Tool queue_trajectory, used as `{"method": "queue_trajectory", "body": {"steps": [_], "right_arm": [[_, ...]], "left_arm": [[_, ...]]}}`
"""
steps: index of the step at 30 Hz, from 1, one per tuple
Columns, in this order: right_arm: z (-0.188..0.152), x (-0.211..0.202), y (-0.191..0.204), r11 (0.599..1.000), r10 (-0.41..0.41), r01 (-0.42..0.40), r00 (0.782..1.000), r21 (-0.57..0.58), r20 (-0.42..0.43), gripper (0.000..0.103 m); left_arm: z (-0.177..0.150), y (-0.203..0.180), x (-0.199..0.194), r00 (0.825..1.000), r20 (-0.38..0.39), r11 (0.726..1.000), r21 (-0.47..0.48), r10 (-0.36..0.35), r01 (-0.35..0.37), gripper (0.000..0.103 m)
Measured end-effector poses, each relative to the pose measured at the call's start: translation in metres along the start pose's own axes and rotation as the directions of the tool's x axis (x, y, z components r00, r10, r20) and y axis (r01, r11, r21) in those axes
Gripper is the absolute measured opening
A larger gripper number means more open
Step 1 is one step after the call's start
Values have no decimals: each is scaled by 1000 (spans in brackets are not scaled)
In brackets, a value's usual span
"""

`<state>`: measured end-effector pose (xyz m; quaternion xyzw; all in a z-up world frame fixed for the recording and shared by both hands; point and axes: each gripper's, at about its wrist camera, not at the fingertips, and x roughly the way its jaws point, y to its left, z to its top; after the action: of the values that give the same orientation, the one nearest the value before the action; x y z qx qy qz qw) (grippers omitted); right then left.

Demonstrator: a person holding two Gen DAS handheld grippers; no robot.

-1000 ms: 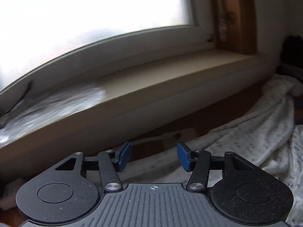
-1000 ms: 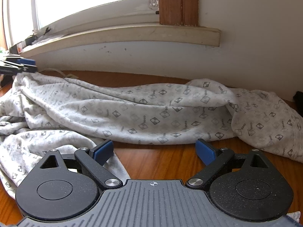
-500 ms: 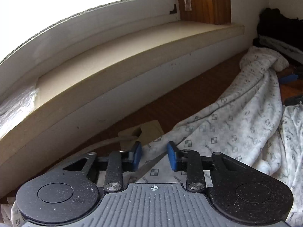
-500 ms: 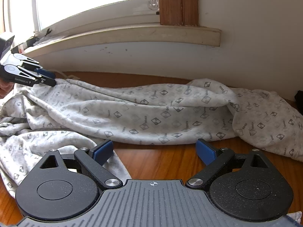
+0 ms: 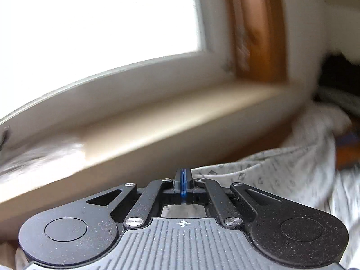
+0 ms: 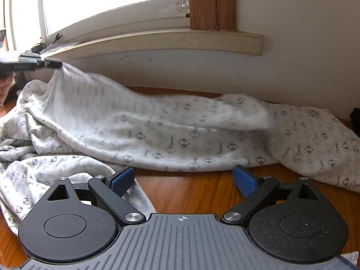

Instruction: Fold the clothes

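- Daylight fills a window above a pale sill (image 5: 171, 112) in the left wrist view, which is blurred; a wooden frame piece (image 5: 254, 33) stands at the window's right edge.
- Left gripper (image 5: 183, 180): its blue pads are pressed flat together after the jaws have just been closing. Whether cloth is pinched between them cannot be told from this view.
- White printed garment (image 5: 281, 173) spreads to the right of and beyond the closed fingers, and a bit of it shows through the opening just behind them.
- Wooden tabletop (image 6: 198, 191) runs under the wall in the right wrist view, with the sill (image 6: 157, 42) and the wooden frame piece (image 6: 211, 2) above.
- Garment (image 6: 157, 135) lies in a long crumpled ridge across the table, white with small grey diamond checks and lettering. Its left end is pulled up into a peak that meets the tip of the left gripper (image 6: 54, 63), clamped on the fabric there.
- Right gripper (image 6: 183, 177) sits low over the table with its fingers wide apart, nothing between the pads; a fold of the garment lies under its left finger (image 6: 122, 180).
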<state>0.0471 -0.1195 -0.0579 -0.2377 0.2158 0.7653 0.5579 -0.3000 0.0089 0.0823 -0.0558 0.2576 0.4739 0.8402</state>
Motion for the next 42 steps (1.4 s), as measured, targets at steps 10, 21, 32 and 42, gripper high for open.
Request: {"method": "queue_trajectory", "body": {"steps": [10,21,32,42], "right_arm": [[0,0,0,1000,-2,2,1000,-2,0,94],[-1,-5,-14,996,7,-10,999,91,33,94],[-2,-10,-2,999,-38,38,999,19,-10,87],[18,-40,-41,972,-223,223,975,-73,11,67]], "left_arm": [[-15,-15,19,999,-50,998,-58,18,-21,35],[-22,-48,34,992,9,988,-93,-122,123,62],[-26,-40,30,979,75,969,-145,-191,201,76],[-23,-46,30,979,74,973,-113,-192,199,77]]}}
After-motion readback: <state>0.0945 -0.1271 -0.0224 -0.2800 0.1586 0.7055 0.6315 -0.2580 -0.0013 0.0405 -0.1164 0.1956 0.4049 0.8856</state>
